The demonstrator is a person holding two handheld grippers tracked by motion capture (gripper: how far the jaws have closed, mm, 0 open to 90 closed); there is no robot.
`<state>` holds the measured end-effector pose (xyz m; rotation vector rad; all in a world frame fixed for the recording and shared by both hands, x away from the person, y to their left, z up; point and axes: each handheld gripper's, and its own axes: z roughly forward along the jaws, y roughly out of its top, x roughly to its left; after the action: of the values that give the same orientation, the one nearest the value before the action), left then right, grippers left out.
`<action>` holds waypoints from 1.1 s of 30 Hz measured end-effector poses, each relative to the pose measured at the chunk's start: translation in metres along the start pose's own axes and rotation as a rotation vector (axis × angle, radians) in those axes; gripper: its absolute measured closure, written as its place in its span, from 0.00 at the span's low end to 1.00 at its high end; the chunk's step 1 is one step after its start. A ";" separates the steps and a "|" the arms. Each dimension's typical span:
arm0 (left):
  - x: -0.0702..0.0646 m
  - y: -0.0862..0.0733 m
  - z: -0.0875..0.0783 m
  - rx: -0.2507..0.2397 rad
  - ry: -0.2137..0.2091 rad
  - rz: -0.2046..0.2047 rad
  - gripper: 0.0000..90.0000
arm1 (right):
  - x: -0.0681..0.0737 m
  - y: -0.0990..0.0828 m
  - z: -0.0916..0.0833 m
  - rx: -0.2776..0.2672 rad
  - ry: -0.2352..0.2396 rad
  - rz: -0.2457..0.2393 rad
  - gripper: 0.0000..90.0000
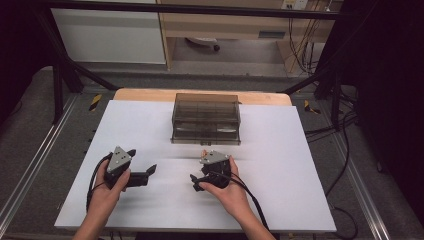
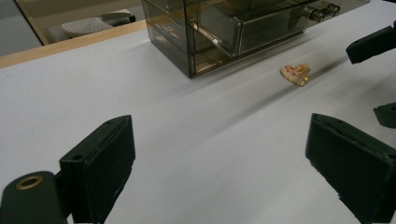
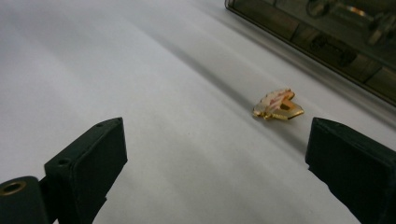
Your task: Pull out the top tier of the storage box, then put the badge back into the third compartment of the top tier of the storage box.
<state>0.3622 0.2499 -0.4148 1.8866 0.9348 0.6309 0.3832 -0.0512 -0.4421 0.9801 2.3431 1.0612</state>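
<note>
Brooch (image 3: 278, 105) just beyond right gripper (image 3: 217, 163) fingers, untouched.

A smooth, matt white sheet (image 1: 150, 125) is laid over a pale wooden tabletop (image 1: 145, 95), the drawer box (image 1: 206, 119) is made of glossy, smoke-tinted see-through plastic, and the small trinket (image 3: 277, 105) is finished in shiny gold metal — the gripper pads (image 3: 88, 163) being matt black.

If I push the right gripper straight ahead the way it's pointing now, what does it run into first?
Probably the small gold clip, lying on the white table ahead and slightly toward one jaw of the open right gripper. Beyond it stands the smoky drawer box. Depth is hard to judge.
</note>
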 end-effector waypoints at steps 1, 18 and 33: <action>0.000 0.000 0.000 -0.003 -0.001 -0.002 0.09 | 0.000 -0.001 0.001 0.007 0.000 0.006 0.06; 0.000 0.001 -0.001 -0.009 -0.005 -0.006 0.09 | -0.007 -0.010 0.009 0.027 -0.020 0.049 0.06; -0.002 0.001 -0.001 -0.010 0.001 -0.005 0.09 | -0.022 -0.011 0.003 -0.016 -0.045 0.111 0.12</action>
<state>0.3602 0.2484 -0.4140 1.8748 0.9351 0.6330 0.3951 -0.0705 -0.4510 1.1279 2.2635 1.0857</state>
